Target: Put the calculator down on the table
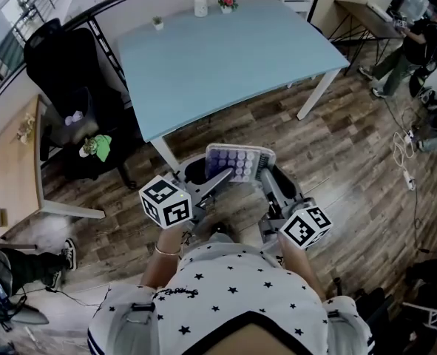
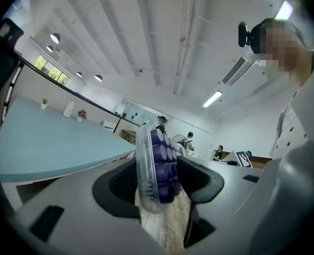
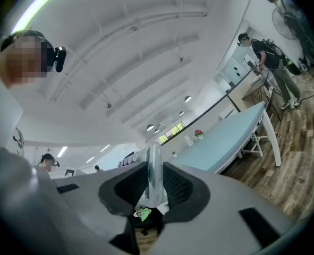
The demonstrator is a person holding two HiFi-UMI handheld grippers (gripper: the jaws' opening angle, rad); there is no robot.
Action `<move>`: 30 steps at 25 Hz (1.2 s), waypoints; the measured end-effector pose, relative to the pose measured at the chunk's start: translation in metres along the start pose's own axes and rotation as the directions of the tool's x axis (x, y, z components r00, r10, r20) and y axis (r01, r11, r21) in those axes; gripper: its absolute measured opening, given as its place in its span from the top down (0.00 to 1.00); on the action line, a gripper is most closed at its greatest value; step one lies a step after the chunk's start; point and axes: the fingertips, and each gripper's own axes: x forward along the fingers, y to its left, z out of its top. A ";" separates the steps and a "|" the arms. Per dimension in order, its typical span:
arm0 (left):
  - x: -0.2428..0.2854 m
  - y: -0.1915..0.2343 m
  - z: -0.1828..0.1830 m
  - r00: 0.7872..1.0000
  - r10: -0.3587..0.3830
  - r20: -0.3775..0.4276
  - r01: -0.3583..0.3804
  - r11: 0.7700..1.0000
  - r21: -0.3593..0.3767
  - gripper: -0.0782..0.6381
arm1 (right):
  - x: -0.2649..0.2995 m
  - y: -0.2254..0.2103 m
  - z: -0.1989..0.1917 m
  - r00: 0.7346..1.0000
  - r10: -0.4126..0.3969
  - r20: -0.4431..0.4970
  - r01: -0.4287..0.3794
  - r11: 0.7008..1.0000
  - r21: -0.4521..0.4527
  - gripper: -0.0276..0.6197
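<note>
The calculator [image 1: 240, 161], a clear case with round purple keys, is held in the air over the wood floor, just short of the near edge of the light blue table [image 1: 225, 58]. My left gripper [image 1: 217, 171] is shut on its left end and my right gripper [image 1: 267, 173] on its right end. In the left gripper view the calculator [image 2: 155, 169] stands on edge between the dark pads [image 2: 199, 182], with the table [image 2: 45, 137] to the left. In the right gripper view only the thin clear edge of the calculator [image 3: 154, 171] shows, pinched between the pads [image 3: 180, 187], and the table [image 3: 226, 142] lies ahead to the right.
On the table's far side stand a white bottle [image 1: 200, 4], a flower pot [image 1: 227, 3] and a small plant [image 1: 157, 23]. A black office chair [image 1: 63, 65] and a wooden desk [image 1: 11, 161] are to the left. A person [image 1: 410, 43] stands far right, with cables [image 1: 403, 150] on the floor.
</note>
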 end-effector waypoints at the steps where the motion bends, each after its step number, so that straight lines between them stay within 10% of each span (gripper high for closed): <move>1: -0.001 0.003 0.001 1.000 -0.003 -0.001 0.003 1.000 0.000 0.56 | 0.003 0.000 -0.001 1.000 -0.003 0.000 0.003 1.000 -0.001 0.83; 30: 0.013 0.053 0.014 1.000 0.005 -0.010 -0.005 1.000 -0.027 0.56 | 0.054 -0.021 -0.003 0.999 -0.022 -0.044 0.023 0.999 0.029 0.83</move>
